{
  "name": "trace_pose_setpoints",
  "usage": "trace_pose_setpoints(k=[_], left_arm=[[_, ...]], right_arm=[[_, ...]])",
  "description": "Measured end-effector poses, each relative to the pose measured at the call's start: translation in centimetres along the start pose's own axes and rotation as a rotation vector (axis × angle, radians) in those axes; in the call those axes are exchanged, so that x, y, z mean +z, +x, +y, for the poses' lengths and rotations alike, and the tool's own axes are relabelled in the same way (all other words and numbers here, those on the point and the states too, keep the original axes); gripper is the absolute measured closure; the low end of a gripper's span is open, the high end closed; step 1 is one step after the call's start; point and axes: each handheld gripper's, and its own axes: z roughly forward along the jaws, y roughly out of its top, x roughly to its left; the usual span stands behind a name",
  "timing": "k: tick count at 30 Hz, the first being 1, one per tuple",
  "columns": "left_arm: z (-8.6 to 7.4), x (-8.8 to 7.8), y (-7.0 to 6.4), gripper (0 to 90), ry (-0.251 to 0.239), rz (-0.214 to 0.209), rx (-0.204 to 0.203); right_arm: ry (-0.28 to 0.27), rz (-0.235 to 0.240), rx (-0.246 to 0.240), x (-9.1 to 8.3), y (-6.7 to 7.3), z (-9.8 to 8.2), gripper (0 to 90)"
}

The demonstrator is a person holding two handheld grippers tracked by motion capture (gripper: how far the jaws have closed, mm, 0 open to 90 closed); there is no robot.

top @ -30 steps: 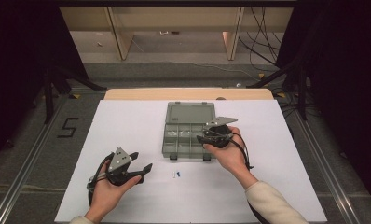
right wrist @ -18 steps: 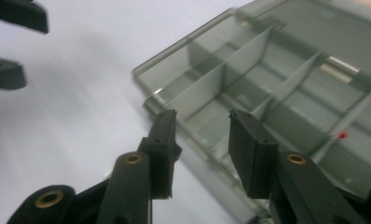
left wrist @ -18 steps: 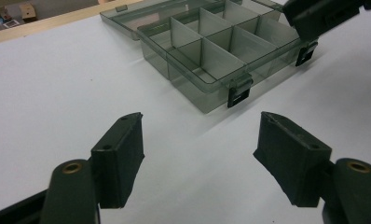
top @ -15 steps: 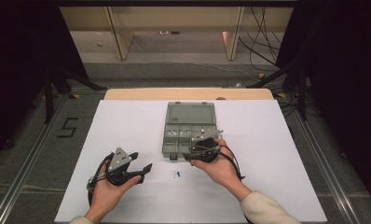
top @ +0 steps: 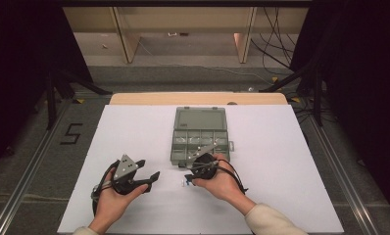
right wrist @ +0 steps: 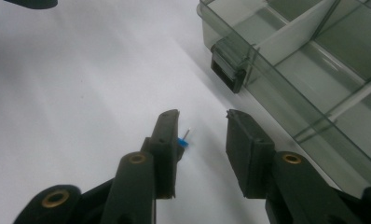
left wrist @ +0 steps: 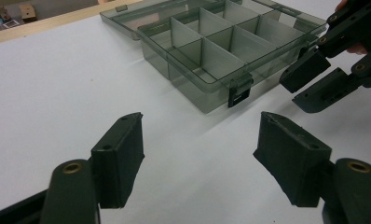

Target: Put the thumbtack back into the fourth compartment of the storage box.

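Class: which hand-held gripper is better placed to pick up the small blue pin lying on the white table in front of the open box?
Right. The right hand-held gripper is open with the blue pin between its jaws; the left hand-held gripper sits farther off.

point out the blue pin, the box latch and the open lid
blue pin (right wrist: 182, 141), right gripper view, its blue head beside the left finger
box latch (left wrist: 237, 91), left gripper view, the front clasp
open lid (top: 199, 118), high view, middle of the flat panel
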Motion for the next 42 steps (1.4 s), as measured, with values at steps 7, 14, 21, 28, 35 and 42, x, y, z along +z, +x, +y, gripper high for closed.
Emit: trace_pose_setpoints(k=[7,14,21,28,35,42], left_arm=[[0.0,0.1,0.0,31.1,0.0,-0.005,0.003],[0.0,0.1,0.0,31.1,0.0,-0.006,0.003],[0.0,0.0,0.0,31.1,0.0,-0.005,0.004],[0.0,0.0,0.0,31.2,0.001,-0.003,0.004],[0.0,0.0,0.0,31.2,0.0,-0.008,0.005],[0.0,0.0,0.0,31.2,0.0,-0.003,0.004]], right_arm=[[0.04,0.002,-0.005,0.8,0.4,0.0,65.7],[0.053,-0.004,-0.02,1.6,0.6,0.0,67.8],[0.065,-0.01,-0.037,1.8,0.9,-0.1,70.3],[0.069,-0.053,-0.088,1.9,1.1,-0.1,78.3],[0.067,-0.045,-0.075,1.9,1.0,-0.2,82.8],[0.064,-0.042,-0.058,1.8,0.9,-0.2,83.3]])
